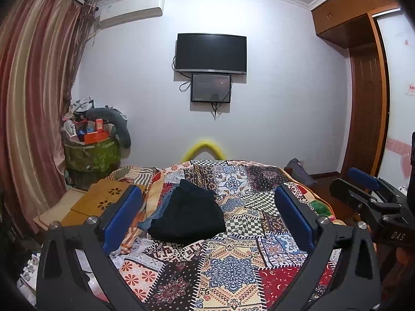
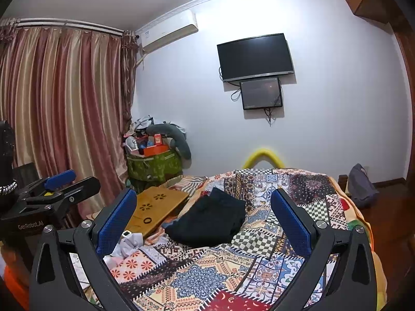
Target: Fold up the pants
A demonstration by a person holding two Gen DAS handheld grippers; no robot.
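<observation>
The bed point(image 1: 233, 267) is covered by a patchwork quilt point(image 2: 207, 280). A folded pair of dark pants point(image 1: 188, 216) lies on the quilt toward its left side, partly over a blue garment point(image 1: 160, 207), with a wooden lap desk point(image 2: 155, 208) just beside it. The left tool point(image 1: 207, 212) hovers above the quilt, fingers spread wide, holding nothing. The right tool point(image 2: 203, 215) hovers likewise, spread wide and empty.

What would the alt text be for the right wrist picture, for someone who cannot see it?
The right gripper, jaws wide open and empty, looks over a patchwork bedspread toward dark folded pants. A wooden lap desk lies to the left, the left gripper at the far left edge, a wall TV beyond.
</observation>
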